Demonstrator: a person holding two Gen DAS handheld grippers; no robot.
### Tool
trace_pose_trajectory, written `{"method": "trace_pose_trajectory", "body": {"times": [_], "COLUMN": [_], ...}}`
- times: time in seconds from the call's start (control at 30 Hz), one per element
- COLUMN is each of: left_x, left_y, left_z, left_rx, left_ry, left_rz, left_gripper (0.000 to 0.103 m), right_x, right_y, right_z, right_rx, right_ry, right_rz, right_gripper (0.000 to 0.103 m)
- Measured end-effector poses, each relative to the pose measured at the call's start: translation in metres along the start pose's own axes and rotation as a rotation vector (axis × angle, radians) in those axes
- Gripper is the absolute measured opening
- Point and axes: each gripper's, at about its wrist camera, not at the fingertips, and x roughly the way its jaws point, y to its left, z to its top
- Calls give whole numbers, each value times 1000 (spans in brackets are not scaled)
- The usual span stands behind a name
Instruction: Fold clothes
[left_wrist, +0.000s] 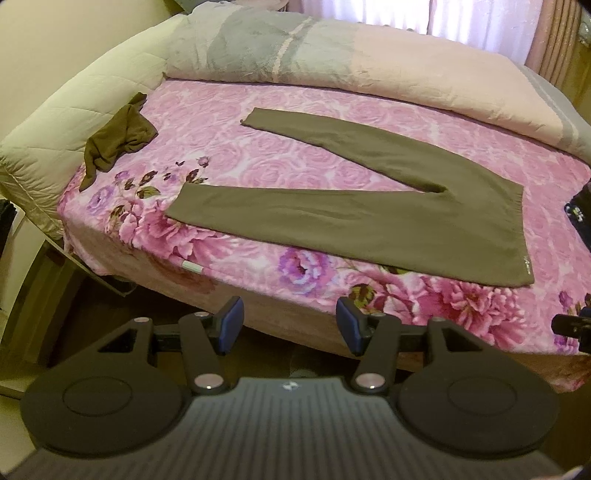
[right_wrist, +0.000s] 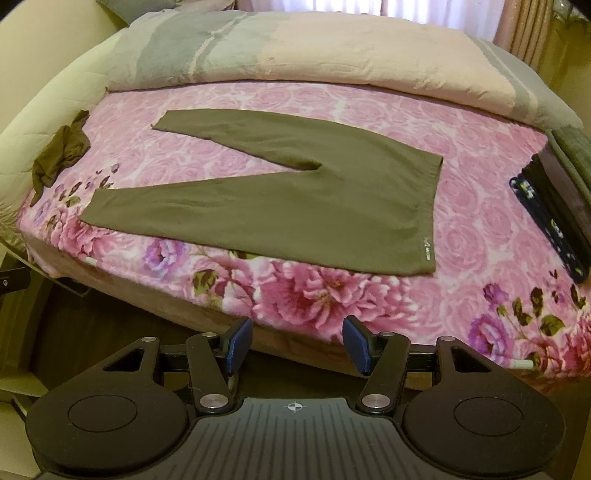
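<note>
Olive-brown trousers (left_wrist: 388, 210) (right_wrist: 295, 206) lie flat on the pink flowered bedspread (left_wrist: 258, 147) (right_wrist: 461, 221), legs spread in a V toward the left, waistband at the right. A crumpled olive garment (left_wrist: 118, 136) (right_wrist: 59, 155) sits near the bed's left edge. My left gripper (left_wrist: 290, 325) hangs open off the bed's front edge, below the trousers, with nothing between its blue pads. My right gripper (right_wrist: 297, 345) is also open and empty, just off the front edge, below the waistband end.
A rolled grey and pink duvet (left_wrist: 332, 62) (right_wrist: 295, 51) runs along the back of the bed. Folded dark clothes (right_wrist: 554, 206) (left_wrist: 581, 214) are stacked at the right edge. A padded cream headboard (left_wrist: 74, 96) borders the left side. Dark floor lies below the bed's front.
</note>
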Motion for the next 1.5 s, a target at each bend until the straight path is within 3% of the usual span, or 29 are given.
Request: {"method": "trace_pose_trajectory", "body": {"times": [0.33, 0.6, 0.83, 1.0, 1.13, 1.23, 1.5], "left_x": [51, 104, 148, 190, 221, 233, 255], "left_y": [-1, 11, 18, 21, 11, 2, -24], "left_z": [59, 152, 229, 258, 270, 275, 282], "left_rx": [60, 139, 255, 341, 410, 446, 454], "left_ry": [27, 14, -5, 26, 67, 69, 92], "left_rz": [-51, -116, -195, -236, -253, -313, -361], "left_gripper": [51, 51, 51, 52, 52, 52, 52], "right_x": [38, 69, 88, 102, 105, 101, 110], "right_y": [2, 16, 14, 11, 3, -8, -42], "right_z": [47, 118, 163, 166, 147, 133, 130], "right_rx": [74, 170, 341, 443, 540, 590, 617], "right_ry": [44, 38, 33, 66, 80, 47, 11], "right_rz": [-28, -104, -192, -279, -320, -333, -357], "right_gripper": [58, 58, 58, 58, 58, 58, 58]}}
